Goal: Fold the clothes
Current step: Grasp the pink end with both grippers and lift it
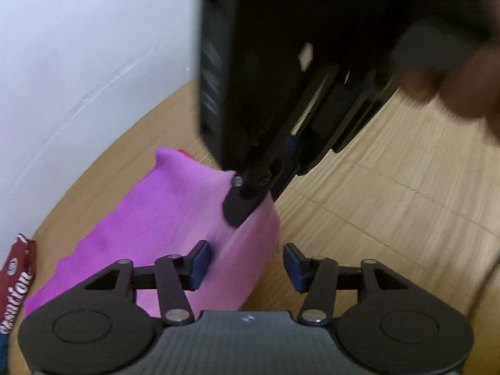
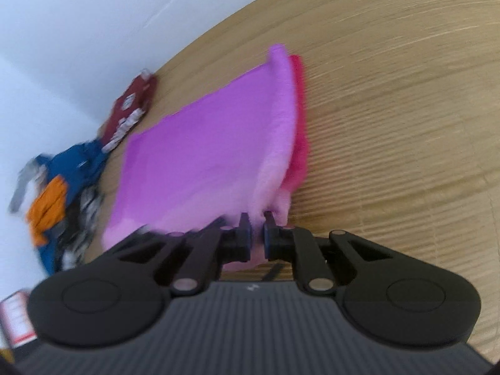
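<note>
A purple cloth (image 1: 175, 218) lies folded on the wooden table (image 1: 390, 206); it also shows in the right wrist view (image 2: 203, 159), with a pink-red layer (image 2: 298, 143) showing along its right edge. My left gripper (image 1: 247, 267) is open, its jaws wide apart over the cloth's near corner. My right gripper (image 2: 257, 234) is shut on the purple cloth's near edge. The right gripper also appears in the left wrist view (image 1: 247, 200), pressed onto the cloth from above.
A dark red snack packet (image 1: 17, 278) lies left of the cloth, also in the right wrist view (image 2: 129, 109). A heap of blue and orange clothes (image 2: 62, 187) sits by the white wall (image 1: 78, 78). A hand (image 1: 462, 78) holds the right gripper.
</note>
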A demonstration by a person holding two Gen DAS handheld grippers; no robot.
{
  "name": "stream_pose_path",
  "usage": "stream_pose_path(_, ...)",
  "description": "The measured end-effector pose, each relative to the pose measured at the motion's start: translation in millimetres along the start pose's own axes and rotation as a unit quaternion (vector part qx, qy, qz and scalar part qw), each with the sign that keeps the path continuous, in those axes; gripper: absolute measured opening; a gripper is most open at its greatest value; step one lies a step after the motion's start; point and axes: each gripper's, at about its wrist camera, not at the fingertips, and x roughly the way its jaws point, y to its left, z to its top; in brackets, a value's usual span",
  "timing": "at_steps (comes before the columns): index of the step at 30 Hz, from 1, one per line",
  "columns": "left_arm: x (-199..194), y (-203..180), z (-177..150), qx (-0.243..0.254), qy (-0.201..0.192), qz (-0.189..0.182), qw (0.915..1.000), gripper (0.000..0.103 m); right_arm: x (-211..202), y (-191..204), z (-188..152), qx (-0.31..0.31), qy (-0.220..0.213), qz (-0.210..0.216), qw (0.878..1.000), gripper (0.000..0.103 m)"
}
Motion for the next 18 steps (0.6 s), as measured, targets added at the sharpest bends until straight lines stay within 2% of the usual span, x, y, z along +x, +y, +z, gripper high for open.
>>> stream_pose_path(1,5,0,2,-0.002,0.011,0.005,0.9999,0.014,0,0,5,-0.009,0.016,0.015,1.000,0.011)
stream_pose_path(3,12,11,2,-0.041,0.034,-0.014,0.9985,0.012,-4,4,13,-0.044,0.037,0.020,0.998,0.014)
stream_pose_path(5,13,27,1,-0.095,0.047,-0.040,0.9935,0.011,-14,8,26,-0.079,0.022,0.000,0.997,0.016)
stream_pose_path(7,13,39,-1,-0.140,0.053,-0.054,0.9873,0.011,-22,-2,47,-0.075,-0.026,-0.028,0.996,0.034)
stream_pose_path(8,13,43,-2,-0.153,0.054,-0.057,0.9851,0.011,-20,-10,60,-0.065,-0.049,-0.039,0.996,0.059)
stream_pose_path(9,12,46,-2,-0.166,0.053,-0.060,0.9828,0.011,-12,-19,72,-0.054,-0.061,-0.045,0.996,0.074)
stream_pose_path(11,10,50,-3,-0.182,0.052,-0.059,0.9802,0.011,9,-35,98,-0.033,-0.079,-0.056,0.995,0.075)
stream_pose_path(14,6,54,-5,-0.193,0.052,-0.055,0.9784,0.011,56,-38,127,-0.028,-0.060,-0.077,0.995,0.075)
stream_pose_path(18,5,55,-9,-0.202,0.050,-0.059,0.9762,0.011,102,-27,144,-0.075,-0.053,-0.104,0.990,0.075)
